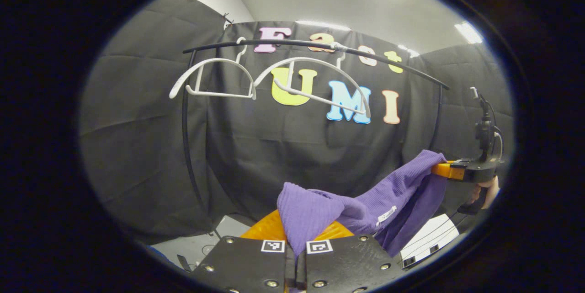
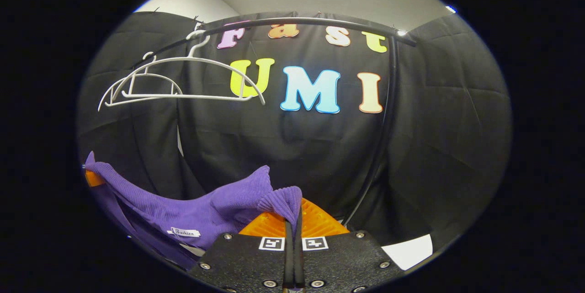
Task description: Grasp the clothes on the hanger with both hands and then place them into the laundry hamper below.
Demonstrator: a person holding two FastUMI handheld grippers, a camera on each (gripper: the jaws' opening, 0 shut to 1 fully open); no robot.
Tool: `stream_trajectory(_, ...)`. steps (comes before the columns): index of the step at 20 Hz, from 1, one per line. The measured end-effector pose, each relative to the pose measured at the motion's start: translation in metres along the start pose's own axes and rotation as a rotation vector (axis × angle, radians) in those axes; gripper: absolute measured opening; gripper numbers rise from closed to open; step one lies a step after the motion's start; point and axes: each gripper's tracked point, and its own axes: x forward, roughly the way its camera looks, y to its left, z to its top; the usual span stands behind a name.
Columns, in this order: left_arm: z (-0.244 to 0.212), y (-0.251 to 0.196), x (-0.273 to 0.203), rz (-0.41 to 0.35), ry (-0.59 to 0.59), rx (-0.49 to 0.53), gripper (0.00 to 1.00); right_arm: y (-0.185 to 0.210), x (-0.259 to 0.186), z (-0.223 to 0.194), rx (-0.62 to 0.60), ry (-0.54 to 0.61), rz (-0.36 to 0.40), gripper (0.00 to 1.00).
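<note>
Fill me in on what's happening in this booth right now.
A person holds a purple garment stretched between two grippers. The left gripper is shut on one end, and the right gripper is shut on the other. Two white hangers hang bare on the black rail above, so the garment is already off. The hamper isn't clearly identifiable.

- Two bare hangers (image 1: 215, 78) hang on the rail (image 1: 315, 46), high above the garment (image 1: 356, 206).
- Open air lies between rail and garment.
- Rail's upright post (image 2: 384, 133) stands right.
</note>
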Motion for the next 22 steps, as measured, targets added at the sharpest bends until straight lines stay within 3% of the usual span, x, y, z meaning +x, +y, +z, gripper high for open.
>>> stream_trajectory(8, -0.045, 0.009, -0.025, -0.11, 0.07, 0.018, 0.02, 0.052, -0.062, -0.055, 0.035, 0.093, 0.001, 0.0)
stream_trajectory(9, -0.052, 0.006, -0.023, -0.115, 0.08, 0.019, 0.07, 0.057, -0.064, -0.063, 0.035, 0.11, 0.005, 0.0)
stream_trajectory(10, -0.059, 0.004, -0.023, -0.118, 0.094, 0.017, 0.02, 0.061, -0.066, -0.071, 0.036, 0.128, 0.014, 0.0)
stream_trajectory(18, -0.105, -0.021, -0.017, -0.168, 0.201, 0.003, 0.02, 0.102, -0.078, -0.146, 0.092, 0.29, 0.107, 0.0)
stream_trajectory(22, -0.136, -0.029, -0.016, -0.184, 0.26, -0.001, 0.02, 0.111, -0.073, -0.18, 0.142, 0.363, 0.117, 0.0)
